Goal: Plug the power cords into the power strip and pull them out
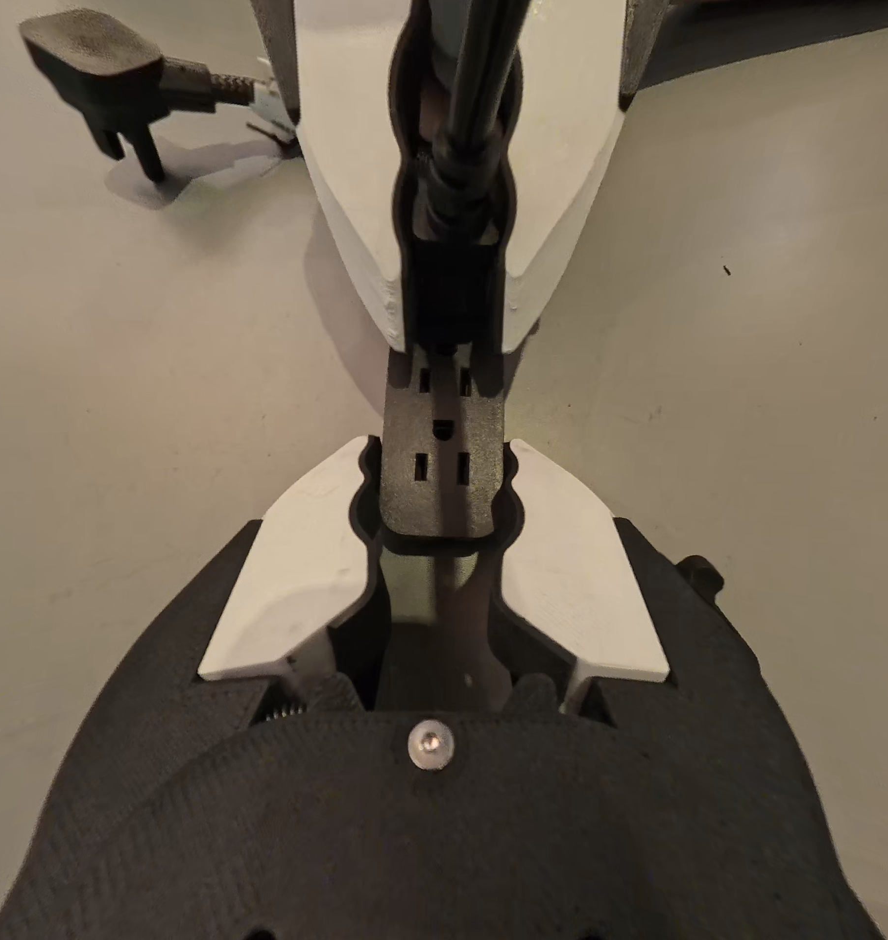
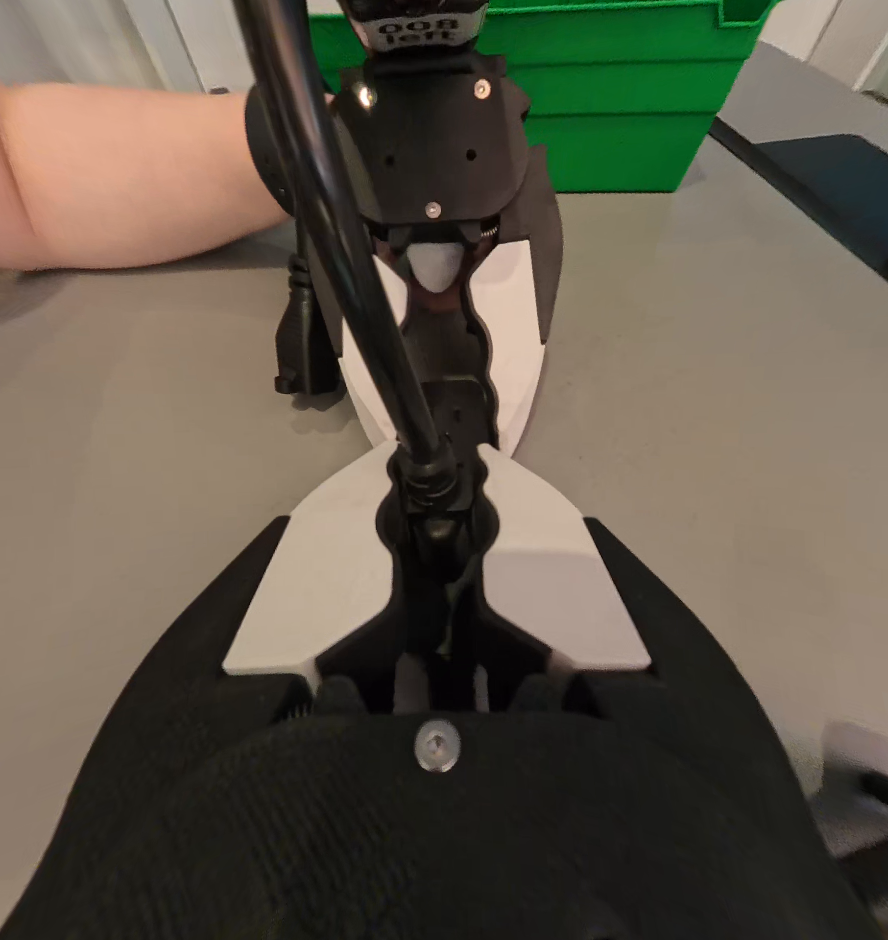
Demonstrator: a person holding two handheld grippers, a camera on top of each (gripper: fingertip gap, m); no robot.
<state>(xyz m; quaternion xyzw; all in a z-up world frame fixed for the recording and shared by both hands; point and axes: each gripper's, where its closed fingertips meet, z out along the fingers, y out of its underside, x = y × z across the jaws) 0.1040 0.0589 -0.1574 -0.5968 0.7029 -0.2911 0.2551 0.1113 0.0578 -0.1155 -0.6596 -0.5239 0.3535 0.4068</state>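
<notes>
The power strip (image 1: 444, 463) lies on the table (image 1: 151, 407), its near end between the fingers of the left gripper (image 1: 439, 496). The right gripper (image 1: 449, 325) faces it from the far side, closed around a plug (image 1: 449, 300) seated at the strip's far end, its cord (image 1: 482, 76) rising away. A second plug (image 1: 111, 86) rests on the table far to the left, well apart. From the other side, a bin (image 2: 609, 117) stands on the table behind the left gripper, and a forearm (image 2: 111, 178) lies to its left.

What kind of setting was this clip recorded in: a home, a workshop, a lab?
Probably a lab or office-style recording space, though that is uncertain. A plain grey table serves as the work surface, stacked green plastic bins stand at its far edge, and pale walls lie behind. Nothing domestic shows.
</notes>
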